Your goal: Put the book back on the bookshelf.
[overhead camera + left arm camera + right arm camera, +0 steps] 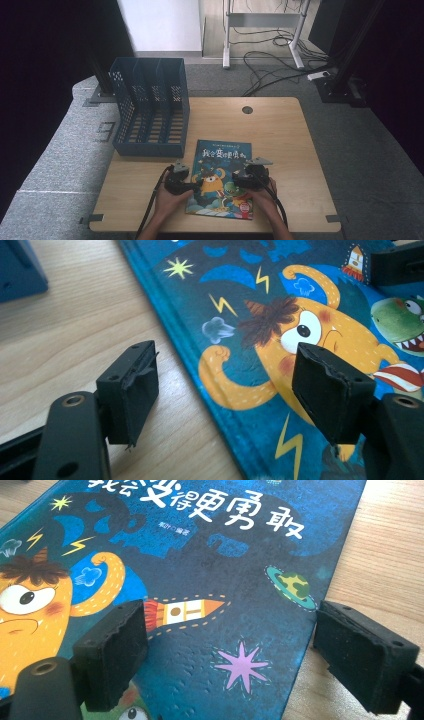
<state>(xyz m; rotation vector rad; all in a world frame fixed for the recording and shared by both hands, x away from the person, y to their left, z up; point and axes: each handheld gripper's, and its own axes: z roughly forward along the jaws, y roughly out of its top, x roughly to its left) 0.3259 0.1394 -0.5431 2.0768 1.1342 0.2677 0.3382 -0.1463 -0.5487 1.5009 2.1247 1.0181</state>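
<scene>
The children's picture book [221, 178] lies flat on the wooden table [285, 145] (file rack [150, 107] behind it). The left gripper [225, 385] straddles its left edge, jaws wide; the right gripper [227, 645] straddles its right edge, equally wide, gripping nothing.

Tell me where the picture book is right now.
In the high view the picture book lies flat on the table's near middle, between the left gripper and right gripper, just right of the blue file rack.
</scene>
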